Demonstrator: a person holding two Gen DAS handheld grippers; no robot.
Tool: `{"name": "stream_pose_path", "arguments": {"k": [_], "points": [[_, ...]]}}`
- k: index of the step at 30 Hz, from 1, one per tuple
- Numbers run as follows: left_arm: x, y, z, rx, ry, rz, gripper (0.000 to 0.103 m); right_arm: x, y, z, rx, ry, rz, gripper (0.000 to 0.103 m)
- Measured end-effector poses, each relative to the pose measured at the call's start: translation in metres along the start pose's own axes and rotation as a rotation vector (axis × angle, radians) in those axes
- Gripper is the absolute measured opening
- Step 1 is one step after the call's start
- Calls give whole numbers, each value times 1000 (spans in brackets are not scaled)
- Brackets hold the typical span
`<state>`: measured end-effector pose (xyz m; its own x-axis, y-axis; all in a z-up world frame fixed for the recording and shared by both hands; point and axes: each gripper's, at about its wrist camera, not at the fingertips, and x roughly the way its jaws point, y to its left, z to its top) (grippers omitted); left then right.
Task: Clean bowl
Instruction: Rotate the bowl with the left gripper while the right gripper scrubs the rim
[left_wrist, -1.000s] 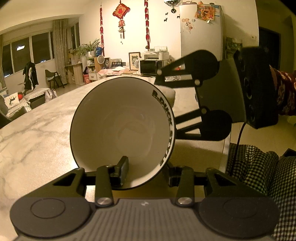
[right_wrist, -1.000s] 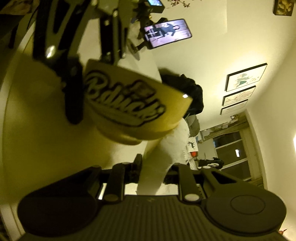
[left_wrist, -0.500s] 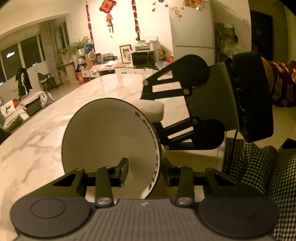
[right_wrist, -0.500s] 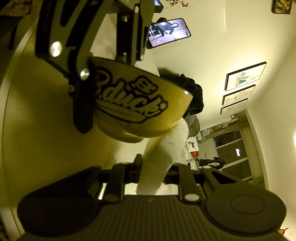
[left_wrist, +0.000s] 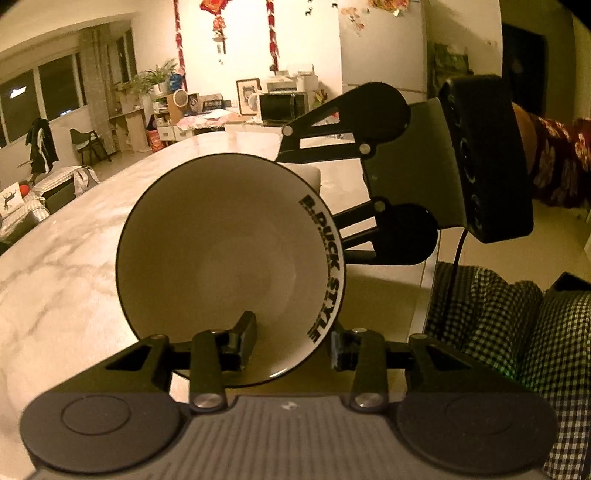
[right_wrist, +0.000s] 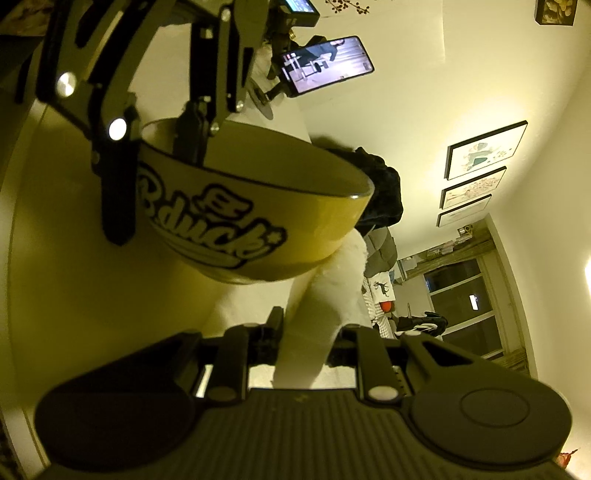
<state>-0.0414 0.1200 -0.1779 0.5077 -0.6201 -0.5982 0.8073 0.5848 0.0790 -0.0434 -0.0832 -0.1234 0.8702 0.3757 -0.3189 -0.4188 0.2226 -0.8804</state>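
Bowl (left_wrist: 229, 258) hangs tipped above the table's (left_wrist: 55, 266) right edge, its rim pinched by the left gripper (left_wrist: 291, 347); right gripper (right_wrist: 306, 332) clamps a white cloth (right_wrist: 325, 295) against its outside, mid-wipe; next, the inside needs wiping

Our left gripper (left_wrist: 288, 345) clamps the bowl (left_wrist: 229, 266) rim; our right gripper (right_wrist: 304, 341) pinches a white cloth (right_wrist: 325, 299).

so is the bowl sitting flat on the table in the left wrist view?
No: the bowl is tipped on edge with its white inside facing the camera, the left gripper clamping its lower rim above the marble table.
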Motion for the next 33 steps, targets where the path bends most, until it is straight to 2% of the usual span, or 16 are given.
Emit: {"name": "stream_pose_path", "arguments": {"k": [11, 15, 23, 31, 33], "points": [[-8, -12, 6, -4, -11, 13, 40, -7, -12, 15, -63, -59, -50, 21], [-2, -17, 8, 0, -12, 21, 42, -4, -6, 12, -82, -51, -32, 23], [-3, -30, 28, 120, 46, 52, 41, -5, -5, 11, -85, -44, -15, 23], [-10, -33, 38, 156, -9, 62, 41, -7, -6, 10, -78, -42, 5, 22], [-14, -36, 38, 166, -28, 63, 37, -7, -5, 10, -78, -42, 5, 22]]}}
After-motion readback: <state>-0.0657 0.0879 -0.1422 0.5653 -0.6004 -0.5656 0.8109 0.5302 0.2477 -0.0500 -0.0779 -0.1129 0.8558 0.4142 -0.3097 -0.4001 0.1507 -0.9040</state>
